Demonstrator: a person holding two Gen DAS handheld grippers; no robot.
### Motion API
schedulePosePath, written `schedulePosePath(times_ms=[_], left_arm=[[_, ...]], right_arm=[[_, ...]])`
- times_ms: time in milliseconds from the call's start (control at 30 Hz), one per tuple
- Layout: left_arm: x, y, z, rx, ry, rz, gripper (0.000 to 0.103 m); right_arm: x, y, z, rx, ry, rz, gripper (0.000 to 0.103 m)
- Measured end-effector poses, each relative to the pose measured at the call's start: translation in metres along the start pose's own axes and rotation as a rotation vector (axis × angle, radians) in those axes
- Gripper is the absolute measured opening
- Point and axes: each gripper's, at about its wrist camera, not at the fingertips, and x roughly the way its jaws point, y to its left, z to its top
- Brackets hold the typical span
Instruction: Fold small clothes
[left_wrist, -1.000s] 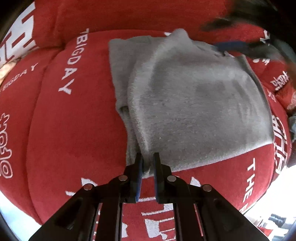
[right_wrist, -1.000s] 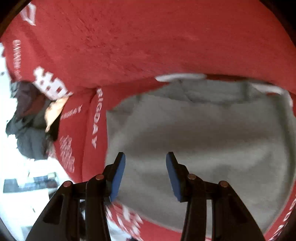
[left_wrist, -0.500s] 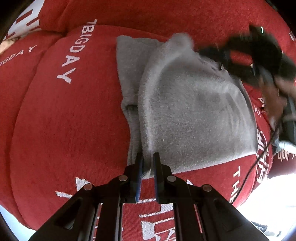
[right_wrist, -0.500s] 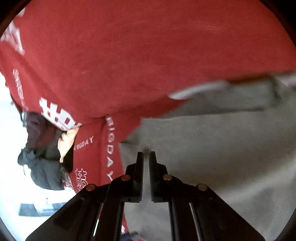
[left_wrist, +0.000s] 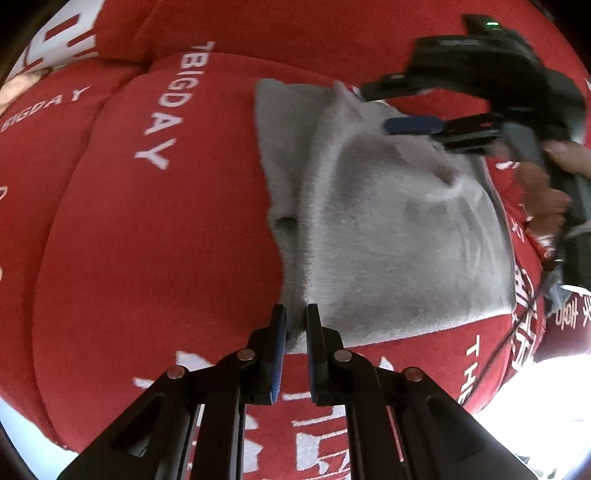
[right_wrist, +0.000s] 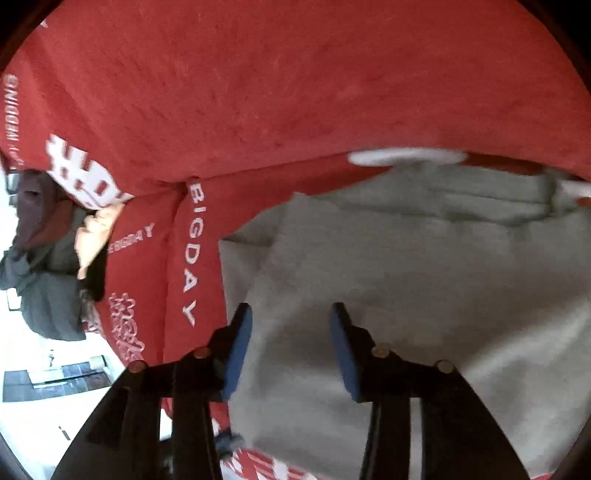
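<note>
Red plush cover (left_wrist: 155, 236), fuzzy, printed with white lettering, spread over rounded cushions; fills both views. Grey fleece garment (left_wrist: 388, 229), soft nap, folded roughly rectangular, lying on the cover, right of centre in the left wrist view. Left gripper (left_wrist: 294, 325): jaws narrow, pinching the garment's near left corner. Right gripper (right_wrist: 290, 332): jaws wide, blue pads, poised above the garment's left part, nothing between them. Heap of dark clothes (right_wrist: 40, 273) at far left, blurred, partly cut off.
</note>
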Motion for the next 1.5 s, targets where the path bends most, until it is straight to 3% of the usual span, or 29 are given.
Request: schedulePosePath(times_ms=[100,200,233,267,300,333,467,700,767,833,867,1000,1033,1067,1167,1300,1367,1433,1500], left_arm=[[-0.006,0.008,0.001,-0.027,0.015,0.037,0.01],[-0.012,0.014,0.001,-0.018,0.006,0.029,0.01],[-0.014,0.015,0.002,-0.018,0.012,0.011,0.022],[-0.015,0.016,0.003,-0.021,0.019,-0.004,0.056],[-0.018,0.017,0.004,-0.032,0.012,-0.012,0.071],[-0.022,0.017,0.005,-0.033,-0.013,-0.011,0.078],[-0.023,0.005,0.015,0.013,-0.01,-0.03,0.078],[0.009,-0.017,0.03,0.043,0.077,-0.105,0.077],[0.022,-0.019,0.032,0.035,0.117,-0.124,0.058],[0.031,-0.019,0.032,0.03,0.145,-0.133,0.053],[0.033,-0.019,0.032,0.029,0.149,-0.139,0.038],[0.036,-0.012,0.034,0.031,0.177,-0.142,0.018],[0.034,-0.01,0.035,0.022,0.184,-0.148,0.014],[0.031,-0.008,0.035,0.014,0.188,-0.154,0.014],[0.02,-0.012,0.028,0.053,0.187,-0.136,0.014],[0.031,-0.021,0.004,0.171,0.219,-0.021,0.014],[0.032,-0.019,-0.001,0.164,0.199,-0.026,0.014],[0.028,-0.018,0.0,0.142,0.188,-0.025,0.014],[0.023,-0.018,0.001,0.115,0.177,-0.009,0.014]], right_arm=[[0.039,0.004,-0.002,0.084,0.106,0.132,0.048],[0.034,0.026,-0.021,0.012,0.076,0.162,0.048],[0.026,0.028,-0.031,-0.019,0.063,0.157,0.048],[0.016,0.026,-0.042,-0.033,0.055,0.17,0.048],[0.009,0.022,-0.049,-0.029,0.054,0.193,0.052],[0.0,0.013,-0.063,-0.008,0.057,0.233,0.053],[-0.01,-0.026,-0.126,0.155,0.077,0.366,0.054],[-0.006,-0.098,-0.216,0.5,-0.003,0.431,0.054],[-0.004,-0.109,-0.224,0.543,-0.042,0.44,0.054],[-0.002,-0.118,-0.225,0.573,-0.081,0.451,0.054],[0.0,-0.121,-0.224,0.597,-0.1,0.468,0.054],[0.017,-0.13,-0.219,0.699,-0.115,0.544,0.05],[0.02,-0.131,-0.216,0.715,-0.106,0.56,0.04],[0.023,-0.131,-0.212,0.72,-0.092,0.55,0.007],[0.013,-0.123,-0.204,0.622,-0.072,0.485,0.008],[0.004,-0.119,-0.212,0.522,-0.025,0.409,0.007],[0.013,-0.13,-0.22,0.555,0.003,0.381,0.007],[0.019,-0.136,-0.224,0.593,-0.004,0.417,0.007],[0.014,-0.134,-0.223,0.552,0.02,0.418,0.008]])
